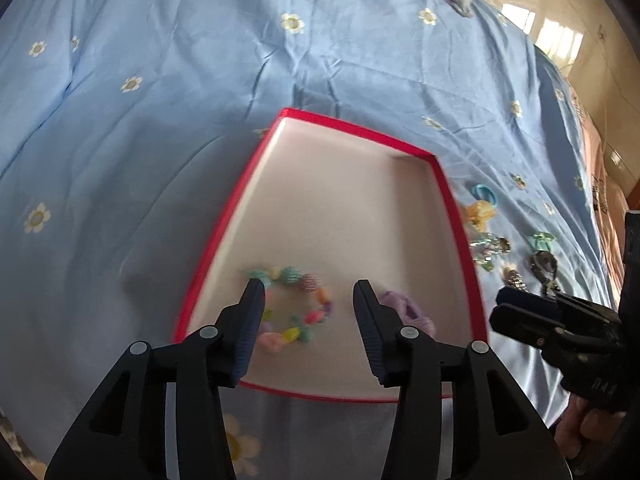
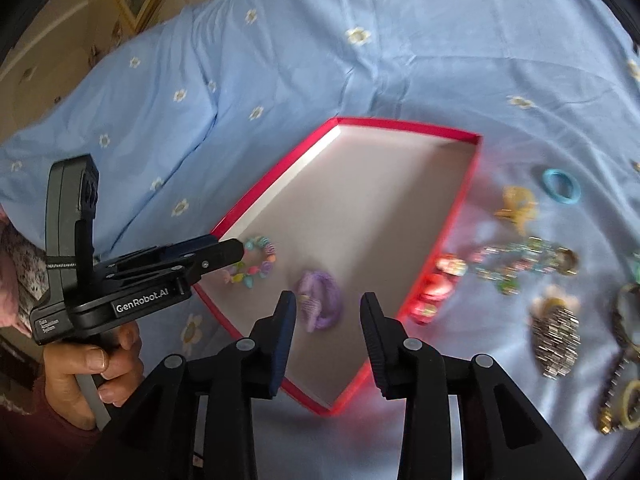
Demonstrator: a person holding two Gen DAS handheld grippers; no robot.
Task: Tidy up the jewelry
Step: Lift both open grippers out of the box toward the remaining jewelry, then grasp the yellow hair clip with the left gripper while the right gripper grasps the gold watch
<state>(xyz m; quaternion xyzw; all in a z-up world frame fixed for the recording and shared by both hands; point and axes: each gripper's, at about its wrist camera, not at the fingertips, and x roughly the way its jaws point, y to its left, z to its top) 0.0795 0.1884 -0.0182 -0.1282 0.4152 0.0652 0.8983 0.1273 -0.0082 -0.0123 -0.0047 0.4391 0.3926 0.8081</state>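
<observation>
A red box (image 1: 224, 232) with a white inside lies on the blue bedspread; it also shows in the right wrist view (image 2: 460, 216). In it lie a pastel bead bracelet (image 1: 294, 308) (image 2: 256, 262) and a purple hair tie (image 1: 408, 308) (image 2: 320, 300). My left gripper (image 1: 308, 292) is open and empty just above the bracelet; it also shows in the right wrist view (image 2: 236, 250). My right gripper (image 2: 328, 304) is open and empty above the purple hair tie; in the left wrist view (image 1: 500, 308) it is at the box's right edge.
Loose jewelry lies on the bedspread right of the box: a blue hair ring (image 2: 560, 186), a yellow clip (image 2: 518, 206), a beaded chain (image 2: 520, 264), red-pink pieces (image 2: 436, 288), a silver sequin piece (image 2: 556, 340), and dark bangles (image 2: 628, 320).
</observation>
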